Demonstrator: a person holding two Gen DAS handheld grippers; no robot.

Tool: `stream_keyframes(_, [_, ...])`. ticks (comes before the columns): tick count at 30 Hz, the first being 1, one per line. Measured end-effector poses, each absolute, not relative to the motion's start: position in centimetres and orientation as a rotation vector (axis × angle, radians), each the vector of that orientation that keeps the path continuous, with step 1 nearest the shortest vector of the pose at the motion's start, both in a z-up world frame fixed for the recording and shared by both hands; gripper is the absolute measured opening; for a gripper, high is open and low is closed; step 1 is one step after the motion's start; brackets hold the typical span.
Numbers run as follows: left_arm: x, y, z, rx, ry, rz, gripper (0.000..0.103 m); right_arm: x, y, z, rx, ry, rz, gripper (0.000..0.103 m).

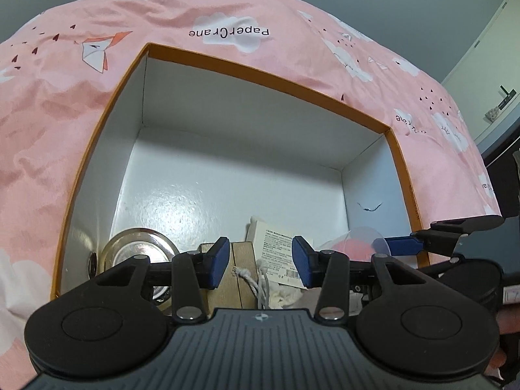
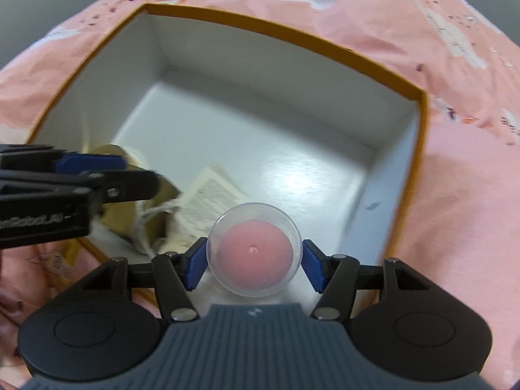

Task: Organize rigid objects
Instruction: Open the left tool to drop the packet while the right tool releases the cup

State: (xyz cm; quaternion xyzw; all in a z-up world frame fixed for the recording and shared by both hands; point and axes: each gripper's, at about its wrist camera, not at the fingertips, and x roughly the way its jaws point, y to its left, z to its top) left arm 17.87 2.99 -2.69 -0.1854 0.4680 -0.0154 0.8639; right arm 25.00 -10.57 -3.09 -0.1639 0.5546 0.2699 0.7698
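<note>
An orange-rimmed box (image 1: 227, 71) (image 2: 292, 37) with a white inside lies on a pink bedcover. In its near corner are a round metal tin (image 1: 136, 247), a small brown carton (image 1: 243, 255) (image 2: 122, 216) with white string, and a white labelled carton (image 1: 276, 243) (image 2: 213, 195). My left gripper (image 1: 260, 261) hangs open just above the brown carton, its pads clear of it. My right gripper (image 2: 255, 260) is shut on a clear plastic cup (image 2: 255, 227) (image 1: 354, 243) with a pink bottom, held over the box's near right part.
The far half of the box floor (image 2: 260, 136) is bare. The pink bedcover (image 1: 227, 13) surrounds the box on all sides. A grey wall and a white cabinet door (image 1: 487, 39) stand beyond the bed at the right.
</note>
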Motion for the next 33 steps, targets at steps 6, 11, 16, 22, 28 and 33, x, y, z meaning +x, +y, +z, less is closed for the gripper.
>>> stream_keyframes(6, [17.6, 2.7, -2.7, -0.371, 0.975, -0.033, 0.052, 25.0, -11.3, -3.6, -0.355, 1.222, 0.588, 0.061])
stream_keyframes(11, [17.3, 2.3, -2.9, -0.360, 0.983, -0.035, 0.052, 24.8, -11.1, -3.7, -0.360, 1.232, 0.589, 0.062])
stream_keyframes(16, [17.2, 2.0, -2.9, -0.351, 0.986, -0.041, 0.052, 24.5, -11.2, -3.2, -0.359, 1.215, 0.579, 0.078])
stream_keyframes(22, [16.9, 1.9, -2.6, -0.346, 0.976, -0.050, 0.053, 24.0, -11.5, -2.2, -0.357, 1.188, 0.584, 0.078])
stream_keyframes(28, [16.0, 0.9, -1.3, -0.288, 0.929, -0.079, 0.058, 22.7, -11.6, -1.0, -0.338, 1.147, 0.583, 0.078])
stream_keyframes(33, [14.9, 0.0, 0.1, -0.242, 0.857, -0.089, 0.058, 21.0, -11.9, 0.4, -0.317, 1.089, 0.562, 0.078])
